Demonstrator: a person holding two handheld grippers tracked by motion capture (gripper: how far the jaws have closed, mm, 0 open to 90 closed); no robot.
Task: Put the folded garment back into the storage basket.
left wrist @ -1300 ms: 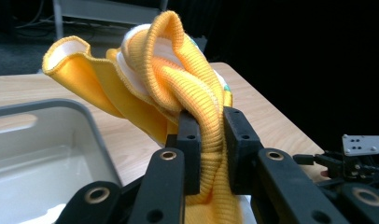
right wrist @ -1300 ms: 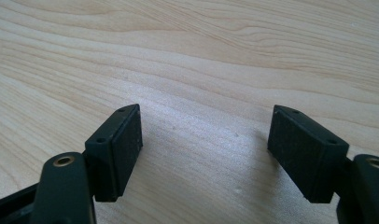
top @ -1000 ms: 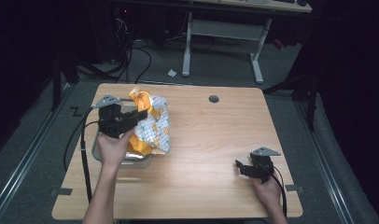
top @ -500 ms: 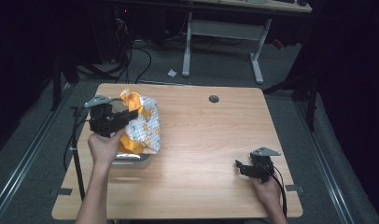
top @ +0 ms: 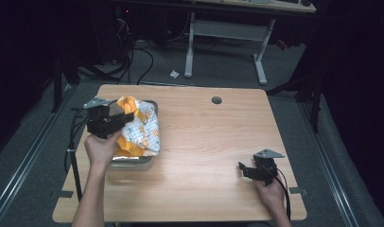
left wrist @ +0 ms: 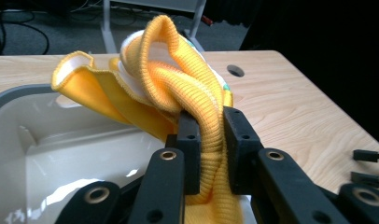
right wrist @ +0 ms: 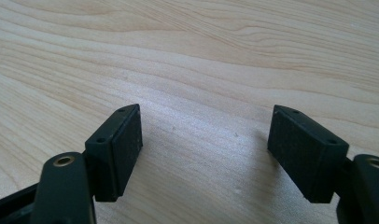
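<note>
While the yellow knitted garment (left wrist: 197,107) is pinched by its ribbed hem between the jaws of the left gripper (left wrist: 211,154), most of the cloth is seen draped over the near right edge of the white plastic bin (top: 133,163) at the left side of the tabletop (top: 213,142), with a white patterned panel showing in the high view and a fold hanging toward the bin's hollow. The step in hand is judged to be the lowering of the garment into the bin. It would be done well if the grip were kept firm on the doubled rib, the bundle were carried over the middle of the bin rather than its rim, and release were delayed until the loose folds had been gathered inside the walls; otherwise a trailing edge could be left hanging outside. The light bin may be dragged if the cloth snags, so a slow descent is advised. The right gripper (top: 256,170) is rested well apart, near the right front corner, its jaws spread wide over bare wood.
</note>
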